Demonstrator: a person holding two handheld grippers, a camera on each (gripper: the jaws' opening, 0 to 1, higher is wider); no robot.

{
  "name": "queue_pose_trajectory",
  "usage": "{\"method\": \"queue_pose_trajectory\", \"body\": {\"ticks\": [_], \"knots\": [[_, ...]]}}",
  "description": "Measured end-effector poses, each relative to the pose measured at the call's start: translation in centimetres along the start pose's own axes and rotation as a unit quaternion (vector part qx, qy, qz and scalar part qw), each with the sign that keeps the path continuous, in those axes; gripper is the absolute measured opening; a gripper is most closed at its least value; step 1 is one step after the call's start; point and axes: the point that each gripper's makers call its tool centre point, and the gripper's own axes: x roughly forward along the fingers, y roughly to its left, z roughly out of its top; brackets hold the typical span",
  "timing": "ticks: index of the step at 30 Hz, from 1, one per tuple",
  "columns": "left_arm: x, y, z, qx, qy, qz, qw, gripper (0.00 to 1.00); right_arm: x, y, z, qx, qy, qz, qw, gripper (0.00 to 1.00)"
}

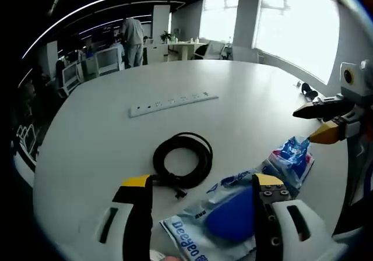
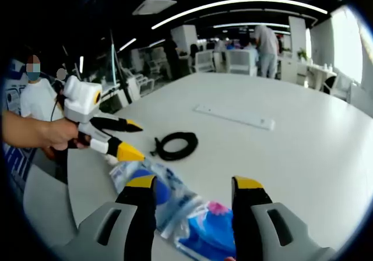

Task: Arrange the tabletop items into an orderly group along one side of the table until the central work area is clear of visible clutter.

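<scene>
My left gripper stands open just above a clear packet with a dark blue pad at the table's near edge. Beside it lies a second blue printed packet. A black coiled cable rests just beyond the left jaw, and a white power strip lies farther out. My right gripper comes in from the right, open and empty. In the right gripper view, my right gripper is open above the two packets, with the left gripper open beside the cable and the power strip behind.
The round white table spreads wide and bare beyond the strip. A small black object lies near its far right edge. A hand holds the left gripper. People stand among desks and chairs in the background.
</scene>
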Motion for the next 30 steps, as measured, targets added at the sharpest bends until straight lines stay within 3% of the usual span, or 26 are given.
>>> {"method": "queue_pose_trajectory", "body": {"ticks": [30], "knots": [[0.8, 2.6, -0.8, -0.008, 0.013, 0.008, 0.9999, 0.62, 4.4, 1.8, -0.2, 0.011, 0.012, 0.018, 0.9997, 0.46]]}}
